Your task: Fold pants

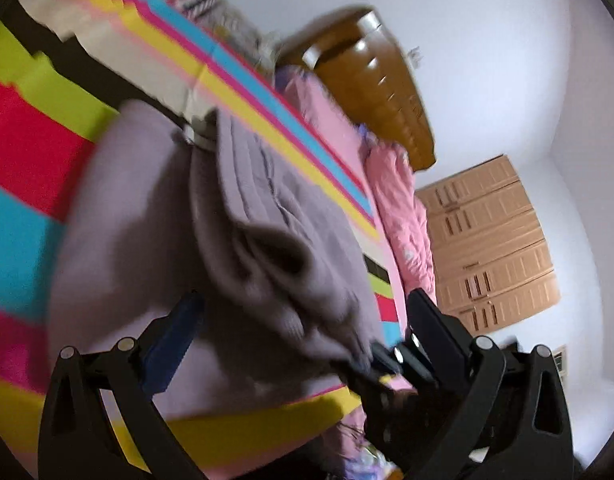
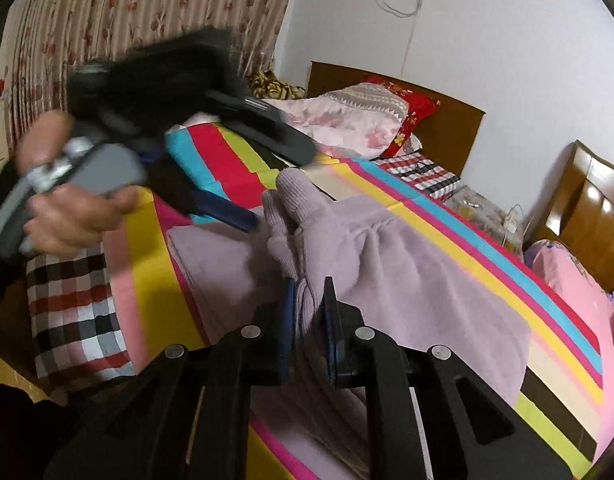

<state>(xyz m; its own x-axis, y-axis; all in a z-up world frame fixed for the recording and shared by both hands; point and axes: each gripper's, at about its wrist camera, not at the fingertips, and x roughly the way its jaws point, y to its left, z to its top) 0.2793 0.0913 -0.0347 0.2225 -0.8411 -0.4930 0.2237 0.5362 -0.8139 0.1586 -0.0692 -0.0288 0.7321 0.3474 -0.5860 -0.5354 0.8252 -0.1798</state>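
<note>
The lilac knit pants (image 1: 243,216) lie partly folded on the striped bedspread (image 1: 23,152). In the left wrist view my left gripper (image 1: 303,320) is open, its fingers wide apart on either side of a raised bunch of the fabric. In the right wrist view my right gripper (image 2: 309,304) is shut on a ribbed end of the pants (image 2: 387,256) and lifts it off the bed. The left gripper (image 2: 235,200) also shows there, blurred, held in a hand above the pants' far edge.
Pink quilts (image 1: 403,208) and a wooden headboard (image 1: 383,92) lie beyond the bedspread. A wardrobe (image 1: 491,240) stands by the wall. Pillows (image 2: 347,116) and a checked cloth (image 2: 79,312) lie on the bed. A curtain (image 2: 139,12) hangs behind.
</note>
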